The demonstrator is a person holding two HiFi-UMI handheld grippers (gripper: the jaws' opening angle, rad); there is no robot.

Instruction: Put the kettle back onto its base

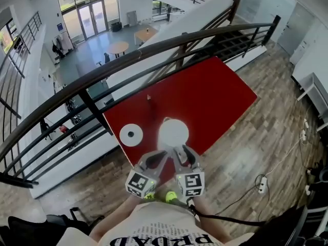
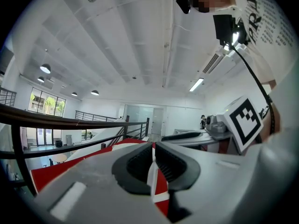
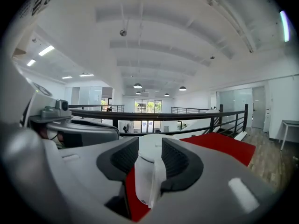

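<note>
The white kettle (image 1: 173,133) stands on the red table (image 1: 215,96), seen from above as a round lid. Its flat white base (image 1: 131,135) lies to the kettle's left, a short gap away, with nothing on it. My right gripper (image 1: 183,151) is just in front of the kettle. In the right gripper view the kettle (image 3: 148,171) and its handle stand in line between the jaws of that gripper (image 3: 149,155), which are apart and open. My left gripper (image 1: 160,155) hovers beside it, also near the kettle. Its jaws (image 2: 154,155) are shut, leaving only a thin slit.
A black railing (image 1: 154,50) runs along the table's far side, with a drop to a lower floor behind it. A small upright object (image 1: 148,97) stands on the table's far part. A power strip (image 1: 262,184) and cables lie on the wooden floor at the right.
</note>
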